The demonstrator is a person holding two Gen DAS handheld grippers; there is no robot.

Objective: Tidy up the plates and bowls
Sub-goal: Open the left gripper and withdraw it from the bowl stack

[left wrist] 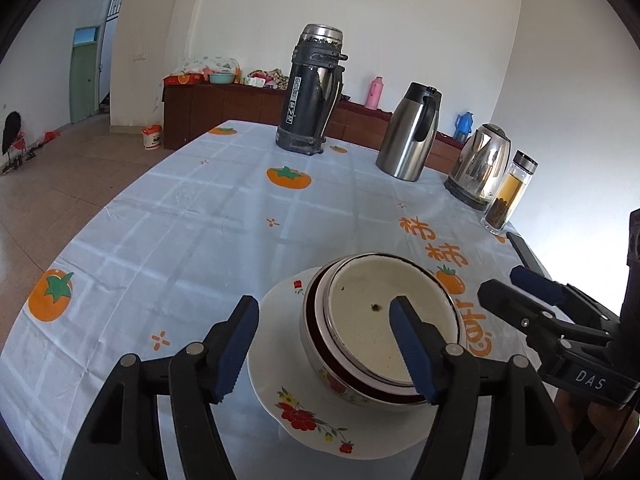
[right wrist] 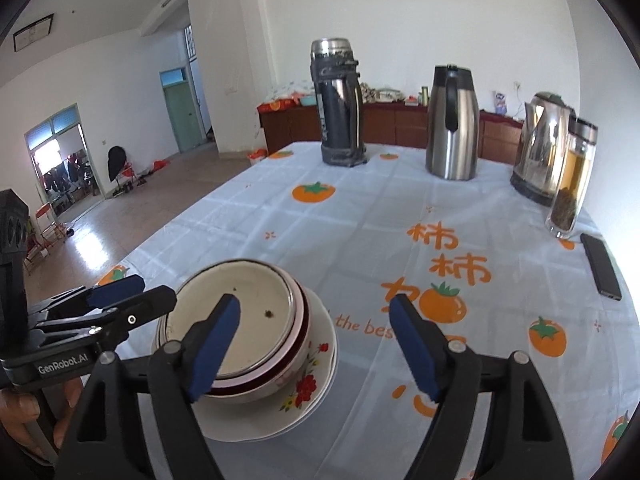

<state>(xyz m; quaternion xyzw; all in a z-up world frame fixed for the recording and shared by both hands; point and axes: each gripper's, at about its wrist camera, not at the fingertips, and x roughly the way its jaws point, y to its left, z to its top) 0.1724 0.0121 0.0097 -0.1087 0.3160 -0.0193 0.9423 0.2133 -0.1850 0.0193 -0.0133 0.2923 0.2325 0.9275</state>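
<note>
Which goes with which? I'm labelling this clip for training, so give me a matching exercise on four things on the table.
Things:
1. nested white bowls
2. black smartphone
3. glass tea bottle
4. dented dark thermos flask

Places:
A. flat on the cloth near the right edge
B. far end, leftmost vessel
C. on the flowered plate
D. beside the steel kettle

Pairs: 1-C, 2-A, 3-D, 4-B

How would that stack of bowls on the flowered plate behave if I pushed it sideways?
The stack of bowls looks glazed and rigid, so it would probably slide on the smooth flowered plate rather than flex. The nested bowls sit slightly askew, so they may shift or clatter, and could chip.
</note>
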